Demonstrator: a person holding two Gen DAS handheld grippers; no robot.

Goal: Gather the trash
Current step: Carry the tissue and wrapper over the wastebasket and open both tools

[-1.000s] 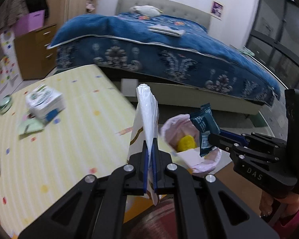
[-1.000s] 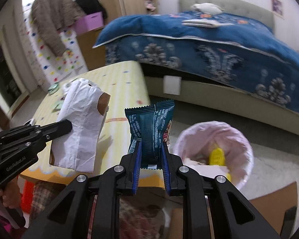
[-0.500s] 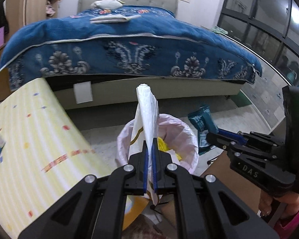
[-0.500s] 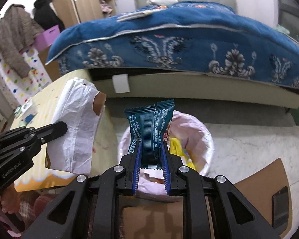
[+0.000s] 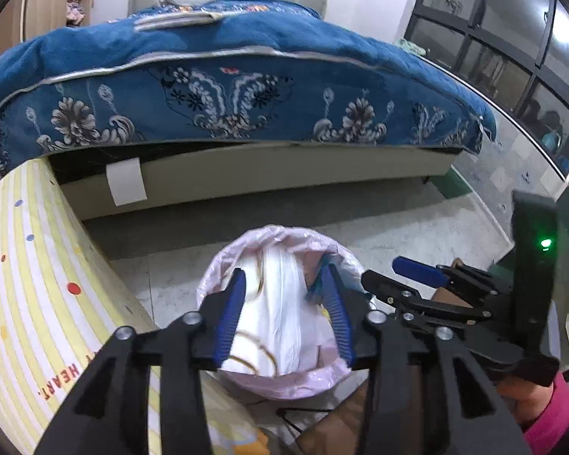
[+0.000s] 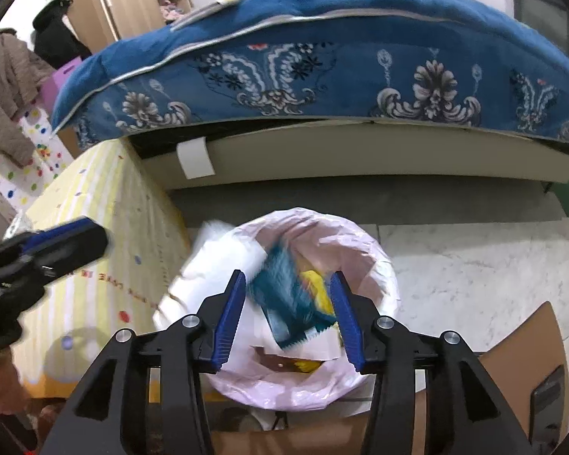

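A bin lined with a pink bag [image 5: 223, 265] [image 6: 360, 239] stands on the floor below both grippers. My left gripper [image 5: 282, 284] hangs over it, its jaws opening; the white paper bag [image 5: 280, 303] is loose between them and dropping into the bin. My right gripper [image 6: 287, 284] is also over the bin with its jaws opening; the teal snack wrapper [image 6: 288, 299], blurred, is free of the pads and falling in beside the white paper bag [image 6: 216, 261]. Yellow trash [image 6: 315, 284] lies inside. Each gripper shows at the side of the other's view.
A yellow striped table [image 5: 30, 295] [image 6: 102, 204] stands just left of the bin. Behind it runs a bed with a blue quilt [image 5: 227, 87] [image 6: 322, 57]. Brown cardboard [image 6: 523, 345] lies on the marble floor at the right. A person's hand in a pink sleeve [image 5: 550, 417] holds the right gripper.
Both grippers moved from beside the table to over the bin and dipped. Their jaws opened, and the white paper bag and the teal wrapper left the pads and are falling.
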